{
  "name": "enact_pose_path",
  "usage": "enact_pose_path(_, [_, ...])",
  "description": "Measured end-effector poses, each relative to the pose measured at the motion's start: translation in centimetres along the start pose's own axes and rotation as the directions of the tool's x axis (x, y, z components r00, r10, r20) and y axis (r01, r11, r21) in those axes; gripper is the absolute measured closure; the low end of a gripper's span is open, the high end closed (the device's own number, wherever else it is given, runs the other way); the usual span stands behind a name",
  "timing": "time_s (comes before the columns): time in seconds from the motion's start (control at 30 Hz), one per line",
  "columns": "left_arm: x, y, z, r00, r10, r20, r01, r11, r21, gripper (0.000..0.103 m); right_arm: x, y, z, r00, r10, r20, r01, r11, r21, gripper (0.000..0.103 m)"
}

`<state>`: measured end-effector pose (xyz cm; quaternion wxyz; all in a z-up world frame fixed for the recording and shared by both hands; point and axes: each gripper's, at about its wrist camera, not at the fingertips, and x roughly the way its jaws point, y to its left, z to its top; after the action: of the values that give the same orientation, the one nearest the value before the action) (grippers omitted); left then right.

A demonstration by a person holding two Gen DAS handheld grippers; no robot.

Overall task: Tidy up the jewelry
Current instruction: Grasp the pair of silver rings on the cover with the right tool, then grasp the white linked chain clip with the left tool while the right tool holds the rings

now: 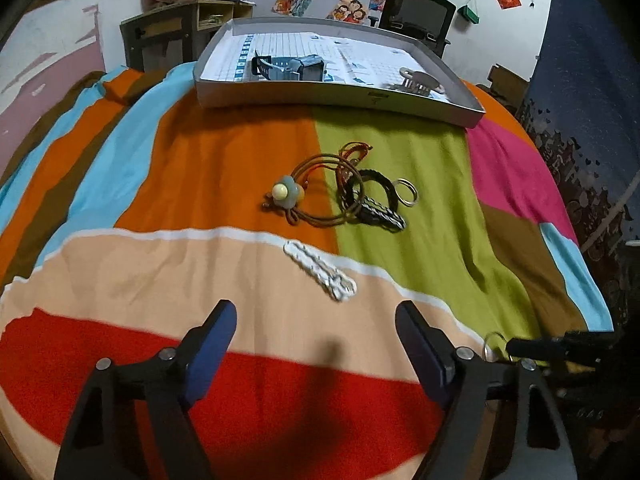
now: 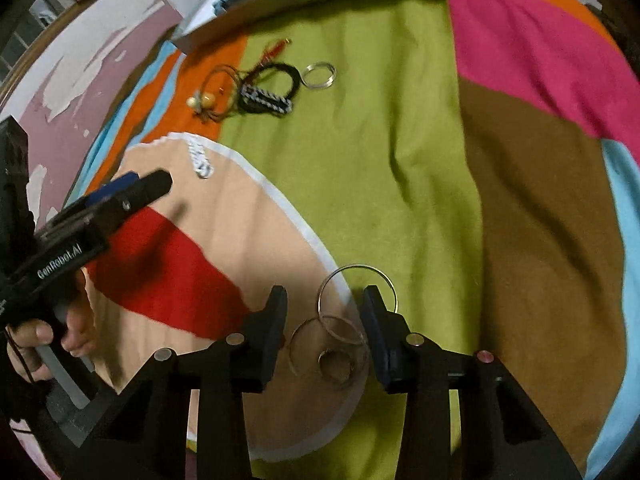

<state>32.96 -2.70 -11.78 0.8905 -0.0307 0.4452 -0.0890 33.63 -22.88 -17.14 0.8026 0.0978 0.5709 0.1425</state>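
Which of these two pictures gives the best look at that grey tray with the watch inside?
The left wrist view: the whole grey tray shows, with the watch lying on its gridded lining. In the right wrist view only a dark strip of its front wall appears at the top edge.

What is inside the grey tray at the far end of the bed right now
Inside the grey tray: a grey watch at left and a pale comb-like clip at right, on gridded paper. The near wall hides the floor's front strip.

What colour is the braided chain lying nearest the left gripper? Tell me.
White. The braided chain lies on the peach patch of the bedspread, clearest in the left wrist view.
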Motion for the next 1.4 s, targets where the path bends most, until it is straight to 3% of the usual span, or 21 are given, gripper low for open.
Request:
enact_pose_path(0.13, [1.6,0.5,0.6,1.0,-0.006,-0.018,0.006,1.0,-0.018,0.03,1.9,0.3,0.8,1.0,-0.001,-0.023,0.001,1.0,0.019,0.068])
enact_pose_path(0.37, [3.7,1.0,1.1,0.998,-0.029,-0.059,0.026,0.998,-0.058,0.047,3.2,0.8,2.6,1.0,0.0,0.024,0.0,1.0,0.024,0.092])
enact_pose_path(0.43, [3.8,1.0,1.3,0.998,-0.031,-0.057,0.028,0.998,-0.059,0.054,3.6,1.1,3.1,0.999,0.004,0.038,-0.005,1.0,0.012,0.096])
enact_pose_path(0.63, [3.9,1.2,1.3,0.991,-0.116,-0.074,0.11,0.991,-0.082,0.092,3.7,2.8,4.8,0.992,0.062,0.109,-0.058,0.997,-0.045,0.1])
enact_pose_path(0.7, [3.9,0.9,1.3,0.988,-0.136,-0.079,0.129,0.988,-0.087,0.098,3.1,3.3,5.1,0.985,0.094,0.147,-0.085,0.994,-0.064,0.1])
enact_pose_path(0.9, [3.5,0.0,0.9,0.977,-0.185,-0.104,0.176,0.98,-0.091,0.102,0.8,3.5,5.5,0.963,0.144,0.23,-0.121,0.986,-0.112,0.1])
enact_pose_path(1.1, [2.1,-1.0,1.1,0.974,-0.216,-0.066,0.21,0.974,-0.087,0.102,-1.6,3.2,6.3,0.931,0.18,0.319,-0.151,0.982,-0.114,0.1])
enact_pose_path(1.4, [2.4,-0.4,0.7,0.988,-0.142,-0.068,0.134,0.984,-0.119,0.102,-2.7,1.7,5.9,0.917,0.183,0.354,-0.153,0.982,-0.11,0.1])
